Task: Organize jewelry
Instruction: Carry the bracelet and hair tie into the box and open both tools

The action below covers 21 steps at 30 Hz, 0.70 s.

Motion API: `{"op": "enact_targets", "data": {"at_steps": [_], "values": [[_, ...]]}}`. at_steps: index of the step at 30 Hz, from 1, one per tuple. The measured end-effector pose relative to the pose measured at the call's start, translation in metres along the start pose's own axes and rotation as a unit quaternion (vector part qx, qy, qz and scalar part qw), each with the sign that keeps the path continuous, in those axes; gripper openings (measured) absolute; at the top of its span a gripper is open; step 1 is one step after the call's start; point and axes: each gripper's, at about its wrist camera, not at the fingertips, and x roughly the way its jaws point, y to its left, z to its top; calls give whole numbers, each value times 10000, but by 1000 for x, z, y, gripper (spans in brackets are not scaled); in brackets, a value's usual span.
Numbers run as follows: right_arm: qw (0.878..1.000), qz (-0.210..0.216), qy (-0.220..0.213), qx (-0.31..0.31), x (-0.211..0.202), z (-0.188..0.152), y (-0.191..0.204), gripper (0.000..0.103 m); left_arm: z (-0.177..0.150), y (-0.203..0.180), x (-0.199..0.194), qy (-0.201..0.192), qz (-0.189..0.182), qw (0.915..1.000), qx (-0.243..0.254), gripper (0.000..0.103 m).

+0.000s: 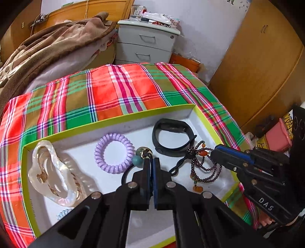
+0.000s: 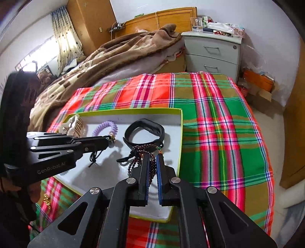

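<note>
Left wrist view: green-rimmed tray with lilac coil hair tie, black wristband, bead necklace.

A home bedroom: a wooden headboard behind a bed heaped with a brown fleece blanket, a pale grey two-drawer nightstand, and wooden wardrobe doors.

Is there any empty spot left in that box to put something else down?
Yes. The white floor of the box is bare along its back wall, behind the purple coil hair tie, and at the front by the near rim. The right end is crowded: the black wristband and dark bead necklace lie there. The plaid cloth right of the box is bare too.
</note>
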Motion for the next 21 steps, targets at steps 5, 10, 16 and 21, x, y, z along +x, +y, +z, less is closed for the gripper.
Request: {"op": "enact_targets", "data": {"at_steps": [5,10,16,21], "values": [[9999,-143,18,-54,1,-1,-1,7,-1,0,3,58,17,10000,3,4],[9999,-123,-80,-37,-2,0,-2,7,-1,-1,3,49,-17,10000,2,24],[9998,-118,-162,-34,-7,0,0,8,-3,0,-3,-26,-17,10000,-35,27],[9996,-81,-272,2,-16,-1,1,12,-5,-2,-12,-111,-90,9999,-49,36]]}}
